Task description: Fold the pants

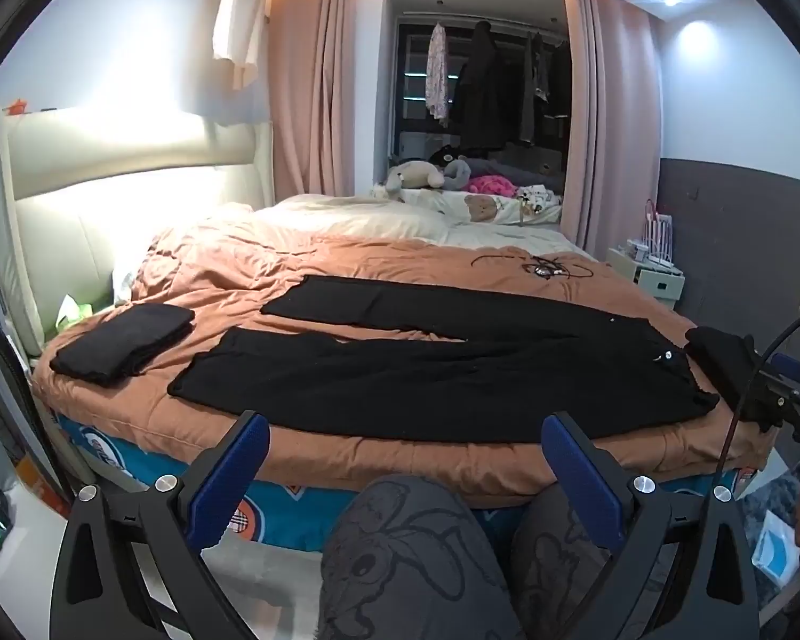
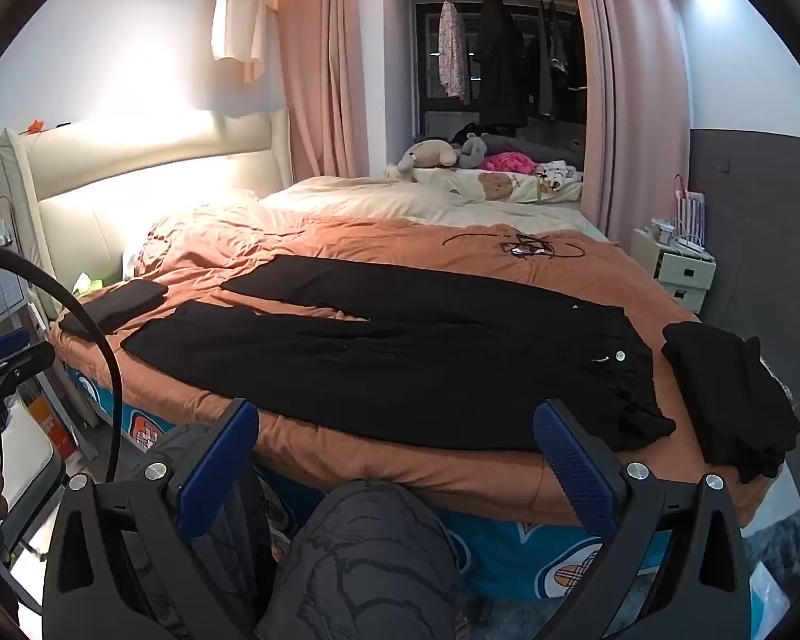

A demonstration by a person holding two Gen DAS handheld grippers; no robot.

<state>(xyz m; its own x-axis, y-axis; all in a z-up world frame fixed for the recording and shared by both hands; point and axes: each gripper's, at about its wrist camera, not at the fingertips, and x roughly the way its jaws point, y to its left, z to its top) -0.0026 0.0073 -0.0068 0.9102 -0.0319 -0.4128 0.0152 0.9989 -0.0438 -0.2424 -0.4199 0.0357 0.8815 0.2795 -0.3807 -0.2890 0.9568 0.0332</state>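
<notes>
Left wrist view: black pants (image 1: 453,362) flat on orange duvet (image 1: 293,261), both tools (image 1: 405,448) (image 2: 394,434) spread wide, no legible writing

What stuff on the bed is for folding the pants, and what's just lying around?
For the job:
- black pants spread flat
- left gripper, jaws open
- right gripper, jaws open

Just lying about:
- folded black clothes
- black bundle
- tangled cords
- stuffed toys
</notes>
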